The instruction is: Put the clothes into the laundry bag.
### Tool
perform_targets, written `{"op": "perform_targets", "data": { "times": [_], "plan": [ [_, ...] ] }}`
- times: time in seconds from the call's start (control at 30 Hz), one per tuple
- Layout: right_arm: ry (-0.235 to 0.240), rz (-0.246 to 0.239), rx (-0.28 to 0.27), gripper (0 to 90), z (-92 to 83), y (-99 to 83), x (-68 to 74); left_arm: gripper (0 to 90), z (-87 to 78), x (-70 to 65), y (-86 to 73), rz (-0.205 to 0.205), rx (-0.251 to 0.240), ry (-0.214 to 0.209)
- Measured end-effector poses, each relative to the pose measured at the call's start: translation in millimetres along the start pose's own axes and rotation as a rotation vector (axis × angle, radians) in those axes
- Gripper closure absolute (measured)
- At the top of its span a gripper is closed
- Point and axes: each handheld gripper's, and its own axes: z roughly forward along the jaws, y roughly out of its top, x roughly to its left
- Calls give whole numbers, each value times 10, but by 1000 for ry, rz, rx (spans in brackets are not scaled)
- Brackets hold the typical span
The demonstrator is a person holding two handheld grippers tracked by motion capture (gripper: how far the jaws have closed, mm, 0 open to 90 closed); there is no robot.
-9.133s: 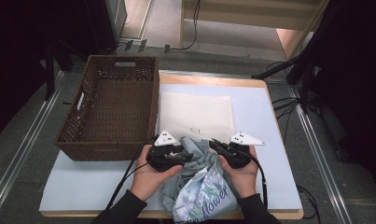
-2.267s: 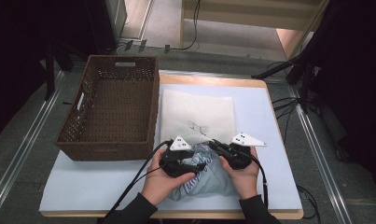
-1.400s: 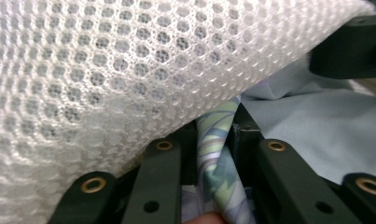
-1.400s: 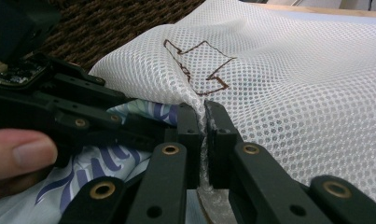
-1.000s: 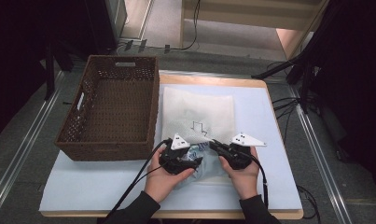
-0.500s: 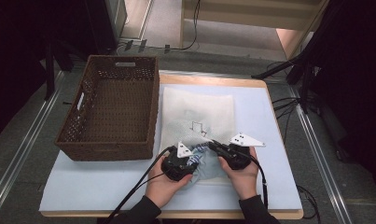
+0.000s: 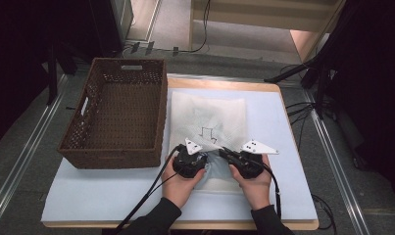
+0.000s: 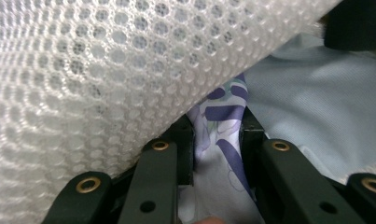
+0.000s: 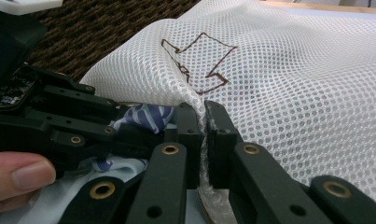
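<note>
A white mesh bag (image 7: 209, 112) with a brown arrow mark lies flat on the table. A pale blue garment with purple print (image 8: 220, 154) sits in its near opening, under the raised mesh (image 8: 106, 70). My left gripper (image 8: 217, 126) reaches into that opening. Its jaws have just been closing and now pinch a fold of the garment. In the high view it is the left gripper (image 7: 206, 158) at the bag's near edge. My right gripper (image 9: 205, 114) is shut on the mesh bag's edge (image 9: 279, 79) and holds it up, a hand's width right of the left one (image 7: 223, 152).
A brown wicker basket (image 7: 158, 112) stands at the left of the table, close beside the bag. A pale blue mat (image 7: 278, 127) covers the tabletop. Cables trail from both grippers toward the near edge. Metal rails run along both sides of the table.
The garment, which lay spread in front of the bag, has gone under the mesh. My left jaws have closed on its cloth. The right gripper has kept still.
</note>
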Motion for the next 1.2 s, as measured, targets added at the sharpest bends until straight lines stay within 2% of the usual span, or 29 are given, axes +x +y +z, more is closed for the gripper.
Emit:
{"op": "perform_targets", "data": {
  "times": [0.07,0.27,0.4,0.5,0.57,0.63,0.67,0.73,0.8,0.93,1.0,1.2],
  "plan": [
    [0,4,1,867,-1,-3,-4,715,-33,-5,-9,8,-8,-30],
    [0,6,-3,867,-6,-1,-20,509,-289,10,-65,44,-40,-110],
    [-3,7,-2,867,-2,-3,-25,456,-504,24,-144,58,-64,-145],
    [-1,6,-1,867,2,-1,-18,418,-558,-3,-176,87,-17,-152],
    [-1,6,-2,867,-4,1,-19,401,-570,-21,-214,94,0,-146],
    [-2,7,-3,867,-9,3,-26,397,-544,-34,-272,101,37,-144],
    [-1,12,-2,867,-11,2,-27,406,-506,-33,-311,101,65,-139],
    [-2,7,-1,867,-8,-2,-31,493,-428,-24,-373,90,103,-131],
    [0,7,0,867,-5,-4,-24,594,-386,-24,-402,91,100,-122],
    [-2,7,0,867,-2,-4,-22,759,-337,-50,-314,82,113,-125],
    [-1,7,2,867,1,-5,-20,792,-295,-66,-273,72,108,-120],
    [2,4,2,867,1,-7,-14,811,-127,-84,-80,32,81,-100]
  ]
}}
